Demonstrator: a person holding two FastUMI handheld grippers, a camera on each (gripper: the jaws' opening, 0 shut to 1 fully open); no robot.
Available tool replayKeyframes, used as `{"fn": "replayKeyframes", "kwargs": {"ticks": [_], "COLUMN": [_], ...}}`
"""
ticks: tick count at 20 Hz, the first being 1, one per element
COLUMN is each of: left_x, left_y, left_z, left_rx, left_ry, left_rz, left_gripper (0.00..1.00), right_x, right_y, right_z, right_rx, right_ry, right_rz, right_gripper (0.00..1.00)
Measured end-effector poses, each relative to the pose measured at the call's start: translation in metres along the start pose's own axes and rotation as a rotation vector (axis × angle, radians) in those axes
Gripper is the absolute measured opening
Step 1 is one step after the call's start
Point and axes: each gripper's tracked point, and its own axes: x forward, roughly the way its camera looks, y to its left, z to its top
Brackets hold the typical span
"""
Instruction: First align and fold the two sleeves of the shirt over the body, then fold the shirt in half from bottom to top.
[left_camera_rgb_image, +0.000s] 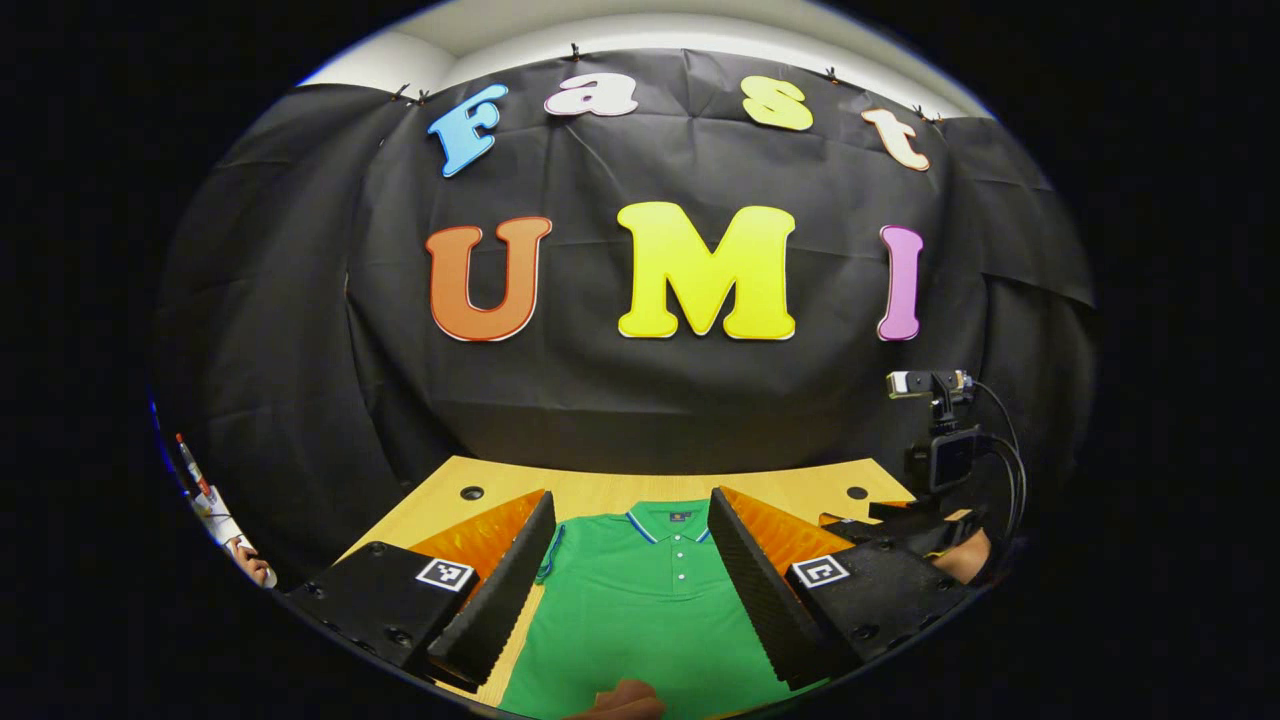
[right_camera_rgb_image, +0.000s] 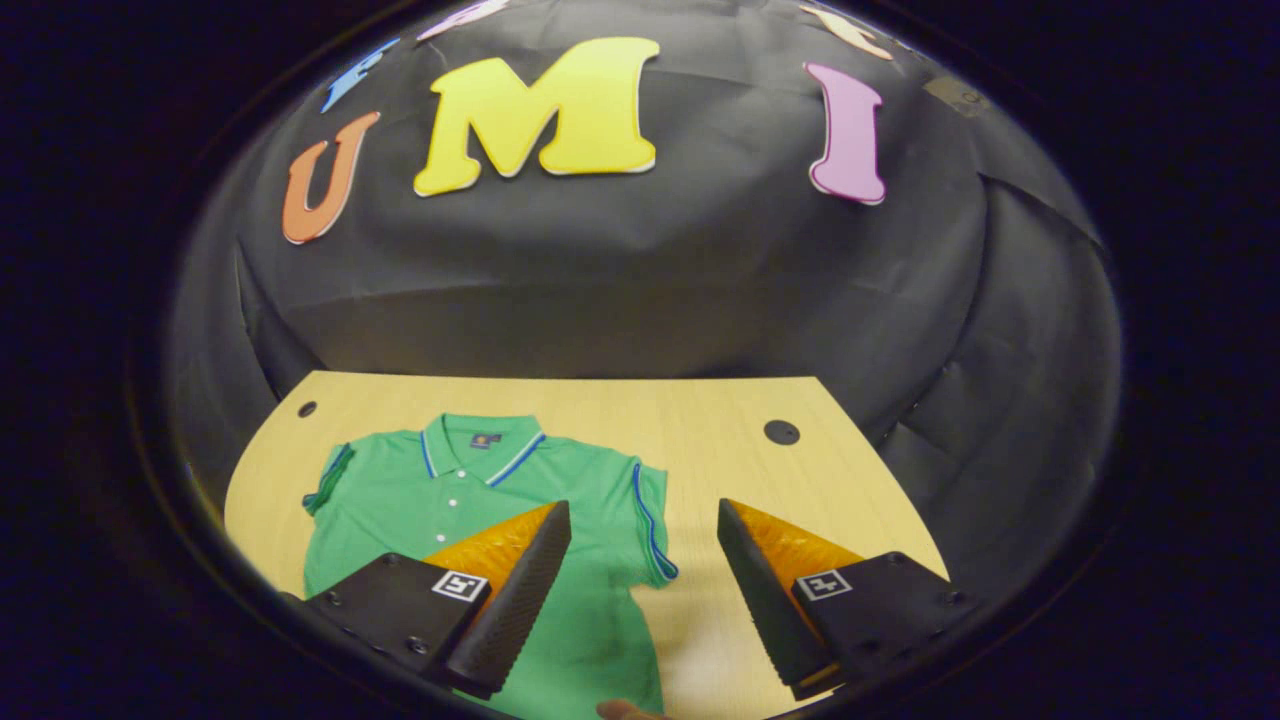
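**Both grippers raised and open over flat shirt, no fold started**

Green short-sleeved polo shirt with blue-and-white striped collar and sleeve trim (right_camera_rgb_image: 470, 500) lies face up and spread flat on the light wooden bench (right_camera_rgb_image: 700, 420). Collar points to the far edge, hem runs toward the near edge. Buttons are done up and both sleeves are out to the sides, so neither sleeve fold is done yet. Laid out flat like this probably so the sleeves can be picked cleanly.

Left gripper (left_camera_rgb_image: 630, 570) hangs above the shirt body, centred on the placket just below the collar (left_camera_rgb_image: 672, 520). Fingers are spread wide and grasp nothing; the shirt (left_camera_rgb_image: 640, 610) shows in the gap. It looks like a waiting pose, not a grab.

Right gripper (right_camera_rgb_image: 645, 585) is released too, fingers wide apart with nothing between them. It hovers over the shirt's sleeve on the right of the right gripper view (right_camera_rgb_image: 650, 520); the sleeve's trimmed cuff and bare bench sit in the gap. My guess is that sleeve goes first. Height above the cloth cannot be judged.

A small camera on a black stand with cables (left_camera_rgb_image: 935, 430) sits at the bench's far corner on the right of the left gripper view, clear of the shirt. Cable holes (right_camera_rgb_image: 781, 432) sit near the far edge. A bit of a hand (left_camera_rgb_image: 625, 700) shows at the near edge.
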Motion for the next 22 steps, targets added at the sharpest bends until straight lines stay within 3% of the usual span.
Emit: {"fn": "replayKeyframes", "kwargs": {"ticks": [7, 13, 17, 20, 22], "left_x": [-0.001, -0.007, -0.012, -0.015, -0.017], "left_y": [0.013, 0.015, 0.009, 0.009, 0.01], "left_z": [-0.028, -0.048, -0.057, -0.062, -0.067], "left_rx": [-0.001, -0.003, -0.011, -0.001, -0.003], "left_ry": [0.076, 0.134, 0.163, 0.17, 0.184], "left_rz": [0.101, 0.147, 0.146, 0.149, 0.155], "left_gripper": [0.99, 0.99, 1.0, 0.99, 0.99], "right_x": [0.092, 0.126, 0.133, 0.134, 0.135], "right_y": [-0.012, -0.01, -0.012, -0.008, -0.003], "right_z": [-0.04, -0.066, -0.076, -0.077, -0.077], "right_rx": [-0.04, -0.036, -0.033, -0.018, -0.023], "right_ry": [0.134, 0.232, 0.265, 0.271, 0.263], "right_rz": [-0.003, 0.005, 0.006, 0.025, 0.051], "right_gripper": [0.96, 0.94, 0.78, 0.27, 0.2]}}
